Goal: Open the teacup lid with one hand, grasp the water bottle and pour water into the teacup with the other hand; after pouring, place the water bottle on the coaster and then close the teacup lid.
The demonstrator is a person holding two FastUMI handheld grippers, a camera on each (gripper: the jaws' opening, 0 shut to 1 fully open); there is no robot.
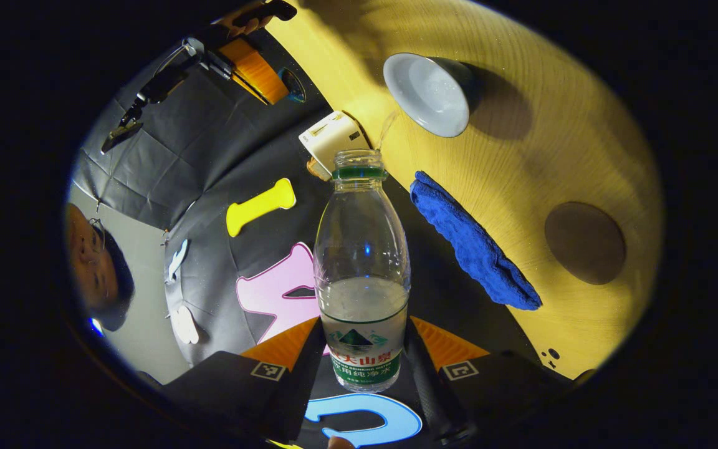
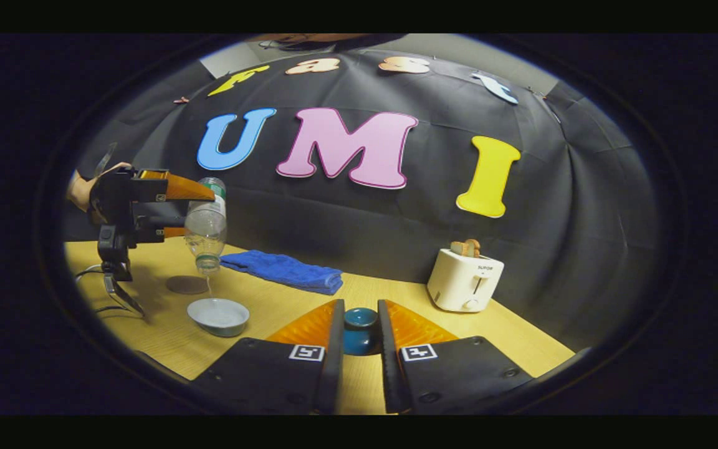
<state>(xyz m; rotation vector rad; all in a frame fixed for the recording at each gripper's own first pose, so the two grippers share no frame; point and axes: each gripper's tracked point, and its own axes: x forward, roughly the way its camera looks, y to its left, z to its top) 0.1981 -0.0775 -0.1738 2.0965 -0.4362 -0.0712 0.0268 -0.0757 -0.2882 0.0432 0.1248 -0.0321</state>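
My left gripper is shut on the lower body of a clear water bottle, uncapped and partly full. In the right gripper view that gripper holds the bottle mouth down, and a thin stream falls into the open white-lined teacup. The left gripper view has the teacup beyond the bottle's mouth. My right gripper is shut on the teal teacup lid, held off to the cup's right above the table. The round brown coaster lies bare behind the cup.
A folded blue towel lies at the back of the wooden table. A white toaster with toast in it stands at the right. A person's head shows beyond the booth cloth.
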